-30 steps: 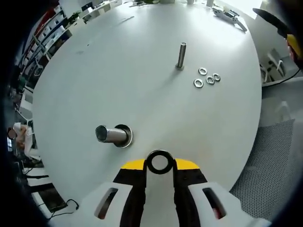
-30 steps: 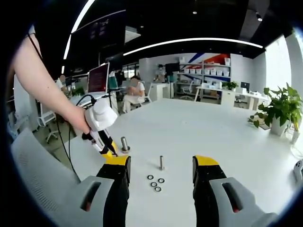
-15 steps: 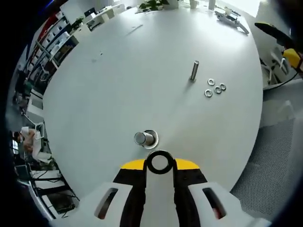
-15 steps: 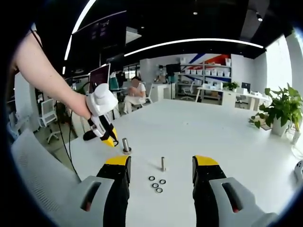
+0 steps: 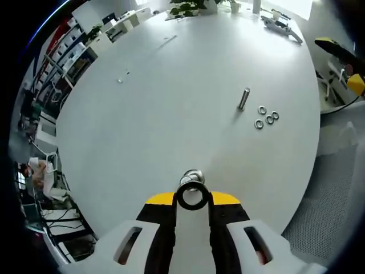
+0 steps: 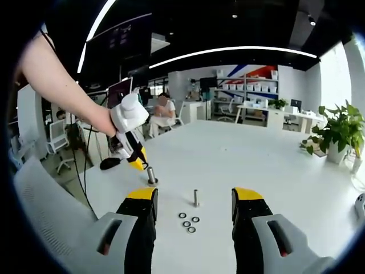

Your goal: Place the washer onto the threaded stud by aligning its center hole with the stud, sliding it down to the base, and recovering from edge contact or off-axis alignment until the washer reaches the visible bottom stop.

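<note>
A large white round table [image 6: 239, 154] is seen in an open office. A black ceiling with curved light strips [image 6: 228, 50] is shown, shelving [image 6: 245, 77] against the far wall, and a potted plant [image 6: 336, 134] beside bright windows.

The table [image 5: 171, 103] is plain white. The washer [image 5: 192, 197] is dark grey metal; the studs [image 6: 151, 174] and loose washers [image 6: 187, 221] are silvery. Both grippers — left [image 5: 192, 212], right [image 6: 194, 206] — show white bodies, black jaws, yellow tips.
</note>
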A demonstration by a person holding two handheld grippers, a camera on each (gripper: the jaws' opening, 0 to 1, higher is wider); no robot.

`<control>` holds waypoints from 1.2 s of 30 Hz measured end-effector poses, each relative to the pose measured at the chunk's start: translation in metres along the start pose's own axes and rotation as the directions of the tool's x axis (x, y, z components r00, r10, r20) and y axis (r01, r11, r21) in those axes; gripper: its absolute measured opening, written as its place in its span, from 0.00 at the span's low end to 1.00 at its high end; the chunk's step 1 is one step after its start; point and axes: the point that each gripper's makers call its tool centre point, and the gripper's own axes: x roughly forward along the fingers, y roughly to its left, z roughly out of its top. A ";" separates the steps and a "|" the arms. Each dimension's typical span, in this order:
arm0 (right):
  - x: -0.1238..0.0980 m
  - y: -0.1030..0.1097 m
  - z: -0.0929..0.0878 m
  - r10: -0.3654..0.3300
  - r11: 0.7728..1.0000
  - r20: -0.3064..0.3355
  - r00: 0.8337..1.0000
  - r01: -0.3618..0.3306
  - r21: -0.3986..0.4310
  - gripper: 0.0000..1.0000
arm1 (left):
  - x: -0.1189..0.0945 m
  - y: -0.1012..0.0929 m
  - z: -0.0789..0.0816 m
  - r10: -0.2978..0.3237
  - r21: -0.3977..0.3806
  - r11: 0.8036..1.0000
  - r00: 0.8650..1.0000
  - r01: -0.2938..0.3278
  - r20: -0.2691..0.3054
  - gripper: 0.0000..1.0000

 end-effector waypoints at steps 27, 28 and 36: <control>0.000 -0.004 -0.004 -0.010 1.000 -0.016 1.000 0.010 0.004 0.54 | 0.013 0.005 0.005 -0.012 -0.007 1.000 0.999 0.012 -0.046 0.19; 0.000 -0.004 -0.005 -0.010 1.000 -0.017 1.000 0.010 0.002 0.54 | 0.013 0.004 0.006 -0.013 -0.005 1.000 0.999 0.013 -0.046 0.19; 0.000 -0.003 -0.005 -0.011 1.000 -0.018 1.000 0.011 0.000 0.54 | 0.016 0.003 0.005 -0.011 0.011 1.000 0.998 0.012 -0.062 0.19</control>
